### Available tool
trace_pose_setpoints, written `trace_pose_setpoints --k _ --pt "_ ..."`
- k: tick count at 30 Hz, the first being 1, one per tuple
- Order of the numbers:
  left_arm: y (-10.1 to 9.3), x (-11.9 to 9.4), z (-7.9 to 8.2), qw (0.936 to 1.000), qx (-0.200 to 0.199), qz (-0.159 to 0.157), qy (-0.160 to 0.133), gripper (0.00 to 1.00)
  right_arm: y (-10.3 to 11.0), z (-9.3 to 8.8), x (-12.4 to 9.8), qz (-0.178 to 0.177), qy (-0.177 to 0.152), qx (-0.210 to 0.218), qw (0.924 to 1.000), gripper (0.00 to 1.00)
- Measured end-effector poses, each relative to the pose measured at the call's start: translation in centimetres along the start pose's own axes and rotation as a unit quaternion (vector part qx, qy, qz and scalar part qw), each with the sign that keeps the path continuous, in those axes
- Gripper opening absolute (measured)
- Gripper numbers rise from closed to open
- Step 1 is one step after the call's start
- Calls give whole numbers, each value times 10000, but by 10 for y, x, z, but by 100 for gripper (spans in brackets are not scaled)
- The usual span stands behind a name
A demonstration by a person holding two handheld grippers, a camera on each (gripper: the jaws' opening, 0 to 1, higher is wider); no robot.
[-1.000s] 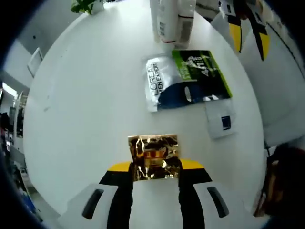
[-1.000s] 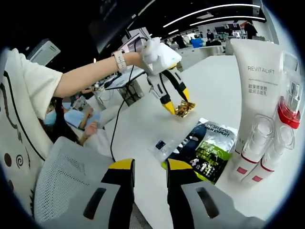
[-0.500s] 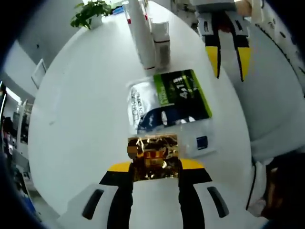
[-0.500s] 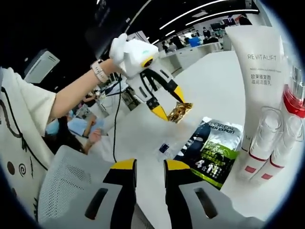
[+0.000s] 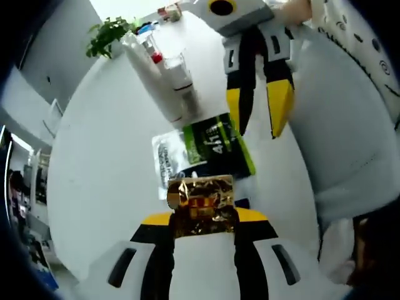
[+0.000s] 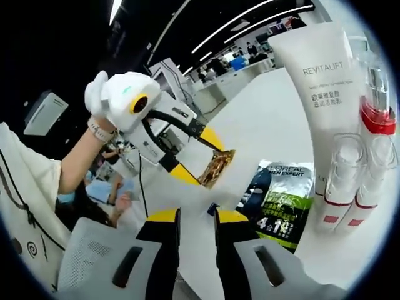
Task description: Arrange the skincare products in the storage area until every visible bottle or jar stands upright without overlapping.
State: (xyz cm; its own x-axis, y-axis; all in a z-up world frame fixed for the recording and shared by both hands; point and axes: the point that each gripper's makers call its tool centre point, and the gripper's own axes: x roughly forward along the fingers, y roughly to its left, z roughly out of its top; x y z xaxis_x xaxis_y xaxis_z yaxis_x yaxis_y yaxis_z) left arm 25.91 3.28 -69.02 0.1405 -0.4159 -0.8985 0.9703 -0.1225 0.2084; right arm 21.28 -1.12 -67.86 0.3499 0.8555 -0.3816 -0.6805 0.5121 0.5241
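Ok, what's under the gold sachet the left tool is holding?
In the left gripper view, the gold sachet covers the near edge of the green-and-black L'Oreal pouch on the white table. A dark corner peeks out beside it; the rest there is hidden.

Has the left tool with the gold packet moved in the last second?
Yes. In the right gripper view, the left tool with the gold packet has come toward the camera, nearer the green sachet.
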Motion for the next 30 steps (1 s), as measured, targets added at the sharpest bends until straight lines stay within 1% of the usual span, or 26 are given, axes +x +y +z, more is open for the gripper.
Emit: trace_pose_setpoints --k 3,4,6,7,8,9,11,12,15,18,21,23,25,27,30 --pt "-8 -6 13 9997 217 53 -34 31 5 2 2 36 -118 221 9997 21" --pt "-6 -6 11 9997 248 72 -34 31 4 2 2 25 -151 261 9995 21" --pt "-7 -10 17 9992 375 138 -48 31 2 5 2 18 -252 360 9990 19" --pt "-10 -12 21 9989 450 135 -51 31 2 5 2 42 -265 479 9985 19" --pt "-12 -12 24 9987 489 132 -81 31 1 6 1 40 -304 504 9983 19" --pt "-13 -13 29 9983 545 146 -172 31 0 7 0 49 -337 551 9979 18" --pt "-16 -15 34 9980 585 152 -208 31 -1 10 -1 55 -399 632 9972 17" --pt "-18 -16 38 9974 672 170 -214 31 -1 10 -2 58 -416 652 9970 17" --pt "-22 -15 43 9965 788 163 -207 31 0 14 -5 83 -534 756 9957 17" --pt "-24 -17 49 9957 868 204 -229 31 -3 17 -8 65 -613 870 9943 16" --pt "-29 -19 58 9943 1010 193 -276 31 -1 20 -9 149 -710 1023 9921 14" --pt "-30 -19 59 9938 1057 213 -259 31 1 21 -10 189 -729 1047 9917 12" --pt "-28 -20 60 9934 1095 265 -236 31 2 23 -11 214 -763 1081 9910 12" --pt "-29 -22 62 9926 1154 301 -224 31 3 26 -13 274 -861 1206 9886 10" --pt "-31 -23 65 9919 1208 305 -258 31 5 26 -14 382 -843 1284 9874 7"
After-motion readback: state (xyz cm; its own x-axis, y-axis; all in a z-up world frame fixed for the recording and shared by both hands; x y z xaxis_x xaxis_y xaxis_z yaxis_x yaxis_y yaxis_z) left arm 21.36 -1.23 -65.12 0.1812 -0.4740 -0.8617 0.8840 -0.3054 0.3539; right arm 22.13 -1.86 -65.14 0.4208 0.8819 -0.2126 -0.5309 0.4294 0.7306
